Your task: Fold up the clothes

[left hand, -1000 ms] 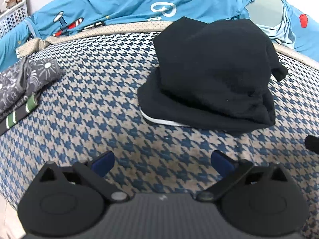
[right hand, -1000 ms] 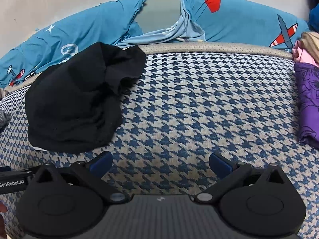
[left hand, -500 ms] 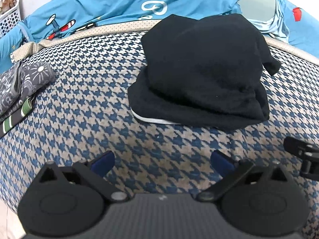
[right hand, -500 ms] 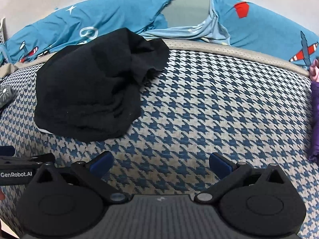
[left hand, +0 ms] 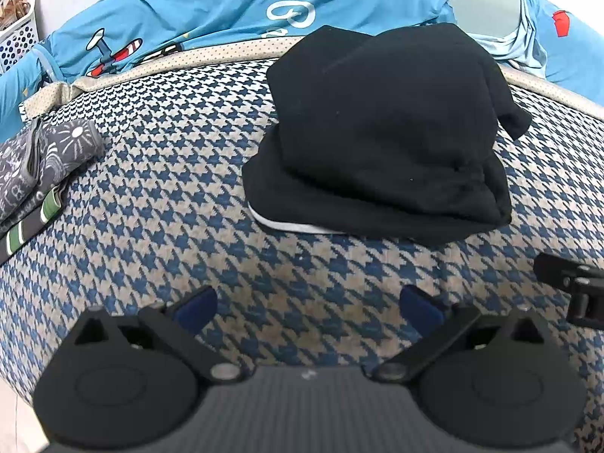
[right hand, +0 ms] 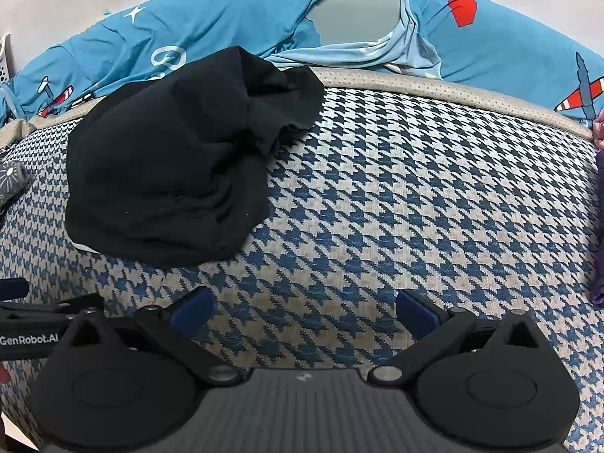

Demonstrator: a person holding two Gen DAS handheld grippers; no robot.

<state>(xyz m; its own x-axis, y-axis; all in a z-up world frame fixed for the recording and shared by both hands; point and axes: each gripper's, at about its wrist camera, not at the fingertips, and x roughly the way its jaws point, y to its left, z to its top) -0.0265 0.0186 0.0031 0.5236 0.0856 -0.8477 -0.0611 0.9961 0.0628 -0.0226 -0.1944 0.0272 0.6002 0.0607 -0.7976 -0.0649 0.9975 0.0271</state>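
Over the houndstooth mattress (left hand: pixel 158 204), near its front edge, your left gripper (left hand: pixel 307 305) hangs with its blue-padded fingers (left hand: pixel 196 307) spread wide and nothing between them. Your right gripper (right hand: pixel 304 307) sits likewise over the same surface, fingers (right hand: pixel 415 309) parted and empty; its black body edges into the left wrist view at the right margin. Neither tool touches cloth.

The black garment (left hand: pixel 381 132) lies bunched in a loose heap on the mattress, ahead of the left gripper and slightly to its right, well apart from the fingertips. In the right wrist view the same garment (right hand: pixel 181 173) sits ahead and to the left. A thin white edge (left hand: pixel 287 224) shows under the garment's near left hem.

Left of the black garment, at the mattress's left side, lies a grey patterned cloth (left hand: pixel 41 162) over a green-striped piece (left hand: pixel 34 219). Beyond the garment, along the mattress's far edge, runs blue aeroplane-print bedding (left hand: pixel 211 3). Right of the garment, at the mattress's right side, a purple cloth (right hand: pixel 599 226) is partly cut off.
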